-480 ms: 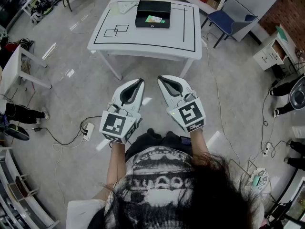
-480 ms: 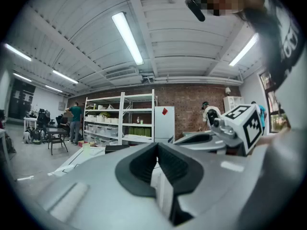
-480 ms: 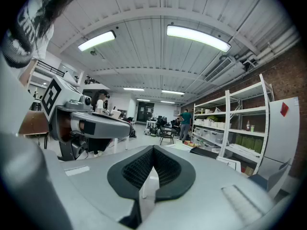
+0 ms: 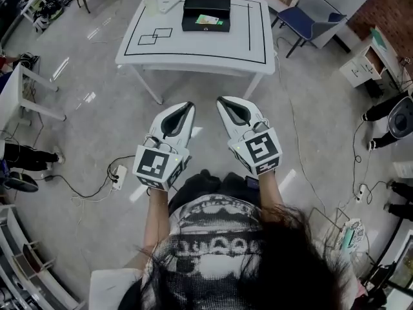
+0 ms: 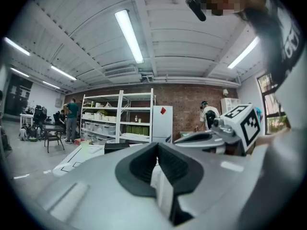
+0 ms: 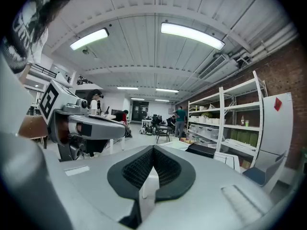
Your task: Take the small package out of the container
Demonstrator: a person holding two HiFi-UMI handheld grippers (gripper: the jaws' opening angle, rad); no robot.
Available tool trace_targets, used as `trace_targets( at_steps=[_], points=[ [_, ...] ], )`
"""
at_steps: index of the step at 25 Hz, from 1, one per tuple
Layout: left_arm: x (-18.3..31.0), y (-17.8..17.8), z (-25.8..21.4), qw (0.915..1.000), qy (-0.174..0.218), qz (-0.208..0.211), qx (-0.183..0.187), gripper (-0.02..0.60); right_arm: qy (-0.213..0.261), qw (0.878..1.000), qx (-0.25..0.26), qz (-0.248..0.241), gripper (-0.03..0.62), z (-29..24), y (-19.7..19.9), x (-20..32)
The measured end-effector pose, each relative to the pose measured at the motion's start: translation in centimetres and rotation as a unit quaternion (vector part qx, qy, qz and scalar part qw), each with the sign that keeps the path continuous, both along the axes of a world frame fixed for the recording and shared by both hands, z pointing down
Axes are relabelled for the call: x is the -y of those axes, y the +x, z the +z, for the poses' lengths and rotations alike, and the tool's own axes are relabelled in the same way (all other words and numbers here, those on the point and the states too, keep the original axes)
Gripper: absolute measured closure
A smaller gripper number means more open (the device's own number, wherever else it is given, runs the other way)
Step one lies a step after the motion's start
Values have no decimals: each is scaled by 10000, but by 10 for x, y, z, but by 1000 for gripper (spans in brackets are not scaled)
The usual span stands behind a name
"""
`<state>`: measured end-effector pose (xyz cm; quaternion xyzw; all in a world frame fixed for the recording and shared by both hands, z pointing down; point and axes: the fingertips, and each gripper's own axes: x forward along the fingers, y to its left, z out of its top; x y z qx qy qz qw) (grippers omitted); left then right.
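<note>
A black container stands at the far side of a white table, with a small green package lying inside it. Both grippers hover over the floor in front of my body, well short of the table. My left gripper is shut with nothing in it. My right gripper is beside it, also shut and empty. In the left gripper view the container shows low beyond the jaws, and the right gripper view has the container to the right of its jaws.
A blue chair stands right of the table, and a white cabinet further right. Cables and a power strip lie on the floor at left. A white desk is at the left edge. Shelving and people stand behind.
The table sits slightly higher in the head view and the two grippers have risen a little with it. Both stay shut and side by side.
</note>
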<state>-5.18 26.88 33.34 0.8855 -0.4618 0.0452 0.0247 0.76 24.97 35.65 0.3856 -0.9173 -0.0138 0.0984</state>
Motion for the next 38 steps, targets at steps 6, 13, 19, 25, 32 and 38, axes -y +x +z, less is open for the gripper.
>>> trace_targets(
  at_steps=[6,13,19,25,32,38],
  points=[
    [-1,-13,2,9999,1,147,-51,581,-17,10000,24,46,595,-1,-16,-2],
    [2,-29,5,9997,-50,179,-169,581,-158,9999,-35,-14,595,6,-31,-2],
    [17,-30,13,9994,-188,126,-248,581,-306,9994,-105,-141,595,15,-33,15],
    [58,-29,23,9992,-274,-99,-272,581,-380,9987,-78,-331,595,27,-28,55],
    [139,-13,24,9989,-284,-322,-206,581,-420,9974,-13,-578,595,29,-12,139],
    [209,11,23,9978,-382,-518,-155,581,-499,9960,39,-740,595,27,12,211]
  ],
)
